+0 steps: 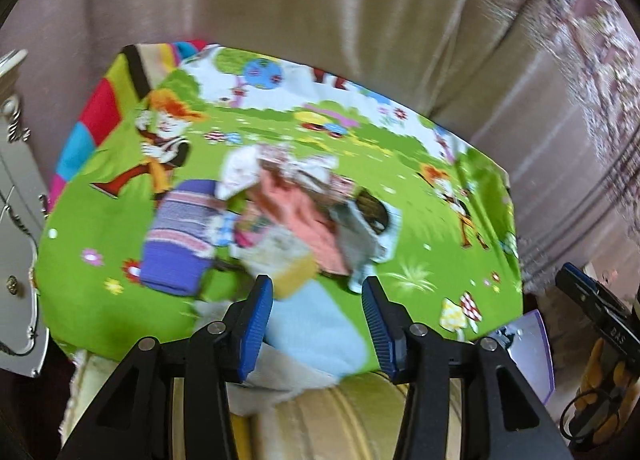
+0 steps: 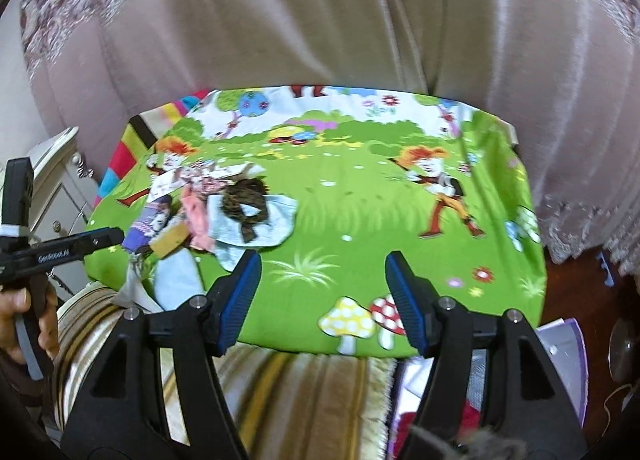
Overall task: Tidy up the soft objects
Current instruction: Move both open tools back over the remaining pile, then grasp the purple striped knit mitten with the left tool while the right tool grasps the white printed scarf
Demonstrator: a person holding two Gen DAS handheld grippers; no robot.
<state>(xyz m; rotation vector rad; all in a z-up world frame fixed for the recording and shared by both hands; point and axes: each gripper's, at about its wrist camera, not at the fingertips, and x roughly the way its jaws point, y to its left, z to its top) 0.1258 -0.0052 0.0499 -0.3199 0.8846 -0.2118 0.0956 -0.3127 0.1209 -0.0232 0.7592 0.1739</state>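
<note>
While both grippers (image 1: pixel 317 312) (image 2: pixel 323 292) gape wide, purple sock (image 1: pixel 182 236) lengthwise toward the camera.

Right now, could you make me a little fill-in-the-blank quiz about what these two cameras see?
1. The pile of small clothes lies on a cartoon cloth whose main colour is ____.
2. Both the left gripper and the right gripper have their jaws ____.
3. The pads on the gripper fingers are coloured ____.
4. Near the cloth's front edge, a yellow and a red ____ are printed.

Missing words: green; open; blue; mushroom
</note>
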